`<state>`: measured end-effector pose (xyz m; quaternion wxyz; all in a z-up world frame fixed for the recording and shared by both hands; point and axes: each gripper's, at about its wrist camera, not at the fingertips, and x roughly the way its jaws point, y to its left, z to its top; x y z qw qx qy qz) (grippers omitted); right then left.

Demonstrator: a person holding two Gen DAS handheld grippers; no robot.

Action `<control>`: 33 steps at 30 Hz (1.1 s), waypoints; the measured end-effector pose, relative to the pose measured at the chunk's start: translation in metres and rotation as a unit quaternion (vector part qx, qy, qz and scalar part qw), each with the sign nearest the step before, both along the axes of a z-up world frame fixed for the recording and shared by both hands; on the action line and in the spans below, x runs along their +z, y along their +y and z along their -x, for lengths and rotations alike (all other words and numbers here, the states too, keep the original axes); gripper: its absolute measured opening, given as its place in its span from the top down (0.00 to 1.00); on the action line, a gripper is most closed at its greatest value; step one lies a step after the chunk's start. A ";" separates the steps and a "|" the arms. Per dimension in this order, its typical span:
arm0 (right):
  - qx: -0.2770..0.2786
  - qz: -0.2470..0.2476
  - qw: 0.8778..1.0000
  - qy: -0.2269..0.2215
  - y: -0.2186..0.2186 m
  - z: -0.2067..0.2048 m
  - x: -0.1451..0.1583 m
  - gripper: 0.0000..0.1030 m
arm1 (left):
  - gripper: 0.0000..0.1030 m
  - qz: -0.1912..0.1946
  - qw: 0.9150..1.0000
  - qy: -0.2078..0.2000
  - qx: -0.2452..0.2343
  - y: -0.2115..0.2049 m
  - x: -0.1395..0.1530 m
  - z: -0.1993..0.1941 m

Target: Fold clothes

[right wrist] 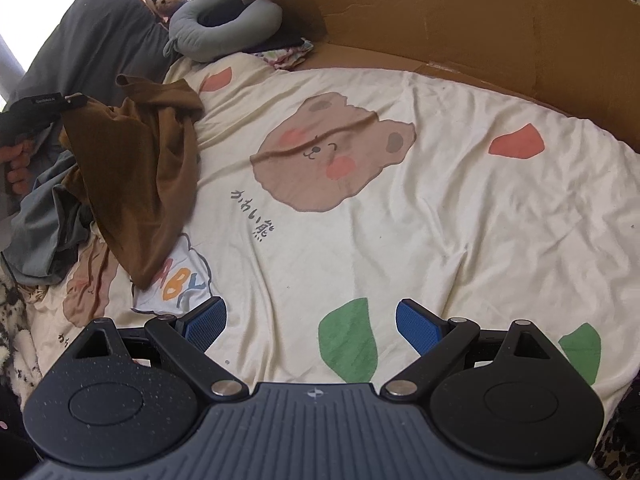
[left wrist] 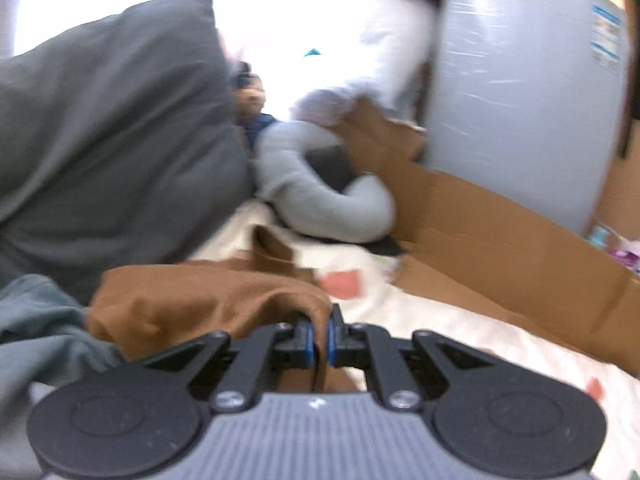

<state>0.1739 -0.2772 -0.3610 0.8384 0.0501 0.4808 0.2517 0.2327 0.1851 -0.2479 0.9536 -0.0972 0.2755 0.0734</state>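
Two tongs: left tongs (left wrist: 319,336) clamp brown garment (left wrist: 200,304); right tongs (right wrist: 311,330) spread wide above "BABY" print (right wrist: 180,280) on bedsheet (right wrist: 440,220).

Home bedroom, bear-print bedsheet (right wrist: 400,240), grey pillow (right wrist: 100,36), neck pillow (right wrist: 224,28), cardboard (right wrist: 440,20) alongside

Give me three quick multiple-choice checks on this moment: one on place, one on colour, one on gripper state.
1. Where is the grey U-shaped neck pillow?
A. at the bed's head beside the dark grey pillow
B. on the bear print
C. inside the cardboard box

2. What colour is the garment in the left gripper?
A. green
B. brown
C. white

3. How are the right gripper fingers?
A. shut on cloth
B. shut on nothing
C. open over the cream printed bedsheet

Answers: 1 A, it lies against the pillow; 2 B, the brown cloth garment is pinched; 3 C, blue pads stand wide apart.
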 end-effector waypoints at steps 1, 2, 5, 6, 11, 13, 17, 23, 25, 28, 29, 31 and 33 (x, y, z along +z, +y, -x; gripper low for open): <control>0.000 0.002 1.000 -0.001 0.000 0.000 0.001 0.08 | 0.94 0.014 1.000 0.004 -0.007 -0.007 0.000 0.001; -0.001 0.002 1.000 -0.001 -0.001 0.000 0.001 0.08 | 0.94 0.024 1.000 0.006 -0.016 -0.015 0.001 0.001; -0.002 0.001 1.000 -0.003 -0.002 0.001 0.002 0.08 | 0.94 0.030 0.998 0.012 -0.051 -0.040 0.000 0.004; -0.002 0.000 1.000 -0.003 -0.002 0.001 0.002 0.08 | 0.94 0.033 0.997 0.015 -0.062 -0.047 -0.001 0.004; -0.006 -0.002 1.000 -0.005 -0.005 0.000 0.004 0.08 | 0.94 0.041 0.993 0.029 -0.109 -0.086 -0.010 0.008; -0.007 -0.003 1.000 -0.007 -0.006 -0.001 0.005 0.08 | 0.94 0.043 0.990 0.041 -0.125 -0.100 -0.016 0.010; -0.011 -0.008 1.000 -0.010 -0.009 -0.001 0.008 0.08 | 0.94 0.033 0.983 0.058 -0.169 -0.134 -0.032 0.019; -0.016 -0.005 1.000 -0.008 -0.010 -0.001 0.007 0.08 | 0.94 0.034 0.967 0.106 -0.229 -0.180 -0.072 0.033; -0.017 -0.004 1.000 -0.009 -0.010 -0.001 0.007 0.08 | 0.94 0.034 0.960 0.124 -0.247 -0.193 -0.086 0.036; -0.017 -0.003 1.000 -0.008 -0.009 -0.002 0.006 0.08 | 0.91 0.011 0.951 0.160 -0.263 -0.209 -0.107 0.039; -0.017 -0.002 1.000 -0.007 -0.009 -0.002 0.006 0.08 | 0.90 0.013 0.952 0.165 -0.258 -0.207 -0.108 0.041; -0.017 -0.002 1.000 -0.007 -0.009 -0.002 0.006 0.08 | 0.85 0.023 0.955 0.165 -0.247 -0.199 -0.105 0.046; -0.016 -0.002 1.000 -0.007 -0.009 -0.002 0.006 0.08 | 0.71 0.033 0.957 0.164 -0.235 -0.190 -0.102 0.050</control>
